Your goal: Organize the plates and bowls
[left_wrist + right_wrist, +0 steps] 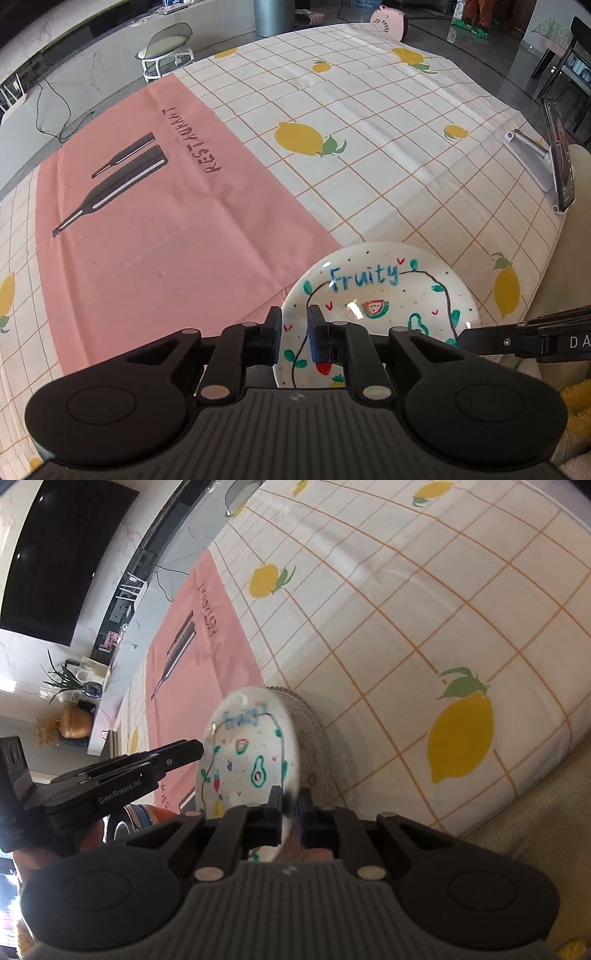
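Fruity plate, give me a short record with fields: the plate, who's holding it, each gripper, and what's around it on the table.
plate: Fruity plate, white with painted fruit, held tilted
held by: right gripper, shut on the rim
left gripper: jaws slightly apart at the opposite edge, not seen pressing
nearby dish: clear glass plate, flat on the cloth behind it
surface: lemon-print tablecloth with a pink mat
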Available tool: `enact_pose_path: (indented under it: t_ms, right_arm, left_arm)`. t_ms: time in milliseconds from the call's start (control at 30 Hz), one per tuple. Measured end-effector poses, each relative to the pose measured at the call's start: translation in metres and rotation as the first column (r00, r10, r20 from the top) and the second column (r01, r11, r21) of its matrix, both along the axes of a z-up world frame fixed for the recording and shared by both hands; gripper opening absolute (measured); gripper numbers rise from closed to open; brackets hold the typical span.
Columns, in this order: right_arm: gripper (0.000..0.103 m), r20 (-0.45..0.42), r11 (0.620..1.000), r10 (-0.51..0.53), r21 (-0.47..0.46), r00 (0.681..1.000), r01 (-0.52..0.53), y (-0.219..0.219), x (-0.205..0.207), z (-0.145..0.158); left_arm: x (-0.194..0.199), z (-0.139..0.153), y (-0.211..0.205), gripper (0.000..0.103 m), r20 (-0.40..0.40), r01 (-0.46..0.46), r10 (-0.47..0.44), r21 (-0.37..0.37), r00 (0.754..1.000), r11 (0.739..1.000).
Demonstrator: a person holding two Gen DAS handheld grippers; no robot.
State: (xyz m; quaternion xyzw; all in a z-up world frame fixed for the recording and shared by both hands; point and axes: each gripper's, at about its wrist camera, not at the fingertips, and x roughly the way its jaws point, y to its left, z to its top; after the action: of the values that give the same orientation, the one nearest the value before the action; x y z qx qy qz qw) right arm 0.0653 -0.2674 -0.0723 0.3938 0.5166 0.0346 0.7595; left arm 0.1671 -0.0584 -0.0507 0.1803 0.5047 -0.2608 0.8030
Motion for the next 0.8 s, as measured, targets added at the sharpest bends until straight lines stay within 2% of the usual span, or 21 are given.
enact_pose_path:
  t_ms: [133, 233, 267, 333, 400, 467, 533, 567, 667, 700, 800]
  right_arm:
    - [0.009, 0.017, 0.992, 0.054, -0.113, 0.998, -0.052, 0.011, -0.001, 0.007]
    - [0.016, 0.031, 0.973, 0.106, -0.207, 0.994, -0.097, 0.022, -0.001, 0.018]
    - [0.027, 0.04, 0.969, 0.123, -0.221, 0.992, -0.111, 0.025, -0.001, 0.022]
    - [0.045, 0.063, 0.957, 0.148, -0.262, 0.987, -0.127, 0.03, -0.004, 0.032]
    - [0.052, 0.084, 0.929, 0.188, -0.34, 0.978, -0.149, 0.037, -0.005, 0.043]
    - [0.057, 0.104, 0.916, 0.199, -0.375, 0.974, -0.146, 0.04, -0.005, 0.052]
    - [0.058, 0.148, 0.917, 0.214, -0.37, 0.965, -0.147, 0.044, -0.005, 0.065]
    - [0.063, 0.17, 0.917, 0.236, -0.364, 0.957, -0.162, 0.049, -0.002, 0.07]
    - [0.066, 0.207, 0.909, 0.301, -0.358, 0.931, -0.214, 0.068, 0.01, 0.084]
    - [0.066, 0.22, 0.906, 0.318, -0.356, 0.922, -0.227, 0.076, 0.014, 0.089]
    - [0.068, 0.24, 0.902, 0.35, -0.345, 0.905, -0.258, 0.094, 0.022, 0.096]
  left_arm:
    - [-0.008, 0.006, 0.0, 0.02, 0.08, -0.02, 0.018, 0.021, 0.997, 1.0]
    - [-0.013, 0.02, 0.007, 0.038, 0.129, -0.066, 0.066, -0.004, 0.989, 0.998]
    - [-0.014, 0.026, 0.01, 0.046, 0.144, -0.085, 0.086, -0.013, 0.986, 0.996]
    - [-0.019, 0.038, 0.015, 0.053, 0.177, -0.116, 0.117, -0.018, 0.977, 0.993]
    - [-0.025, 0.052, 0.023, 0.061, 0.216, -0.155, 0.156, -0.021, 0.964, 0.988]
    - [-0.033, 0.067, 0.036, 0.066, 0.248, -0.214, 0.215, -0.031, 0.944, 0.976]
    - [-0.045, 0.08, 0.055, 0.071, 0.27, -0.279, 0.284, -0.06, 0.92, 0.959]
    - [-0.051, 0.084, 0.066, 0.072, 0.27, -0.31, 0.32, -0.08, 0.908, 0.947]
    - [-0.067, 0.091, 0.105, 0.074, 0.222, -0.419, 0.443, -0.149, 0.869, 0.896]
    - [-0.072, 0.091, 0.119, 0.074, 0.198, -0.459, 0.488, -0.175, 0.85, 0.871]
    - [-0.082, 0.085, 0.148, 0.074, 0.135, -0.544, 0.575, -0.211, 0.807, 0.812]
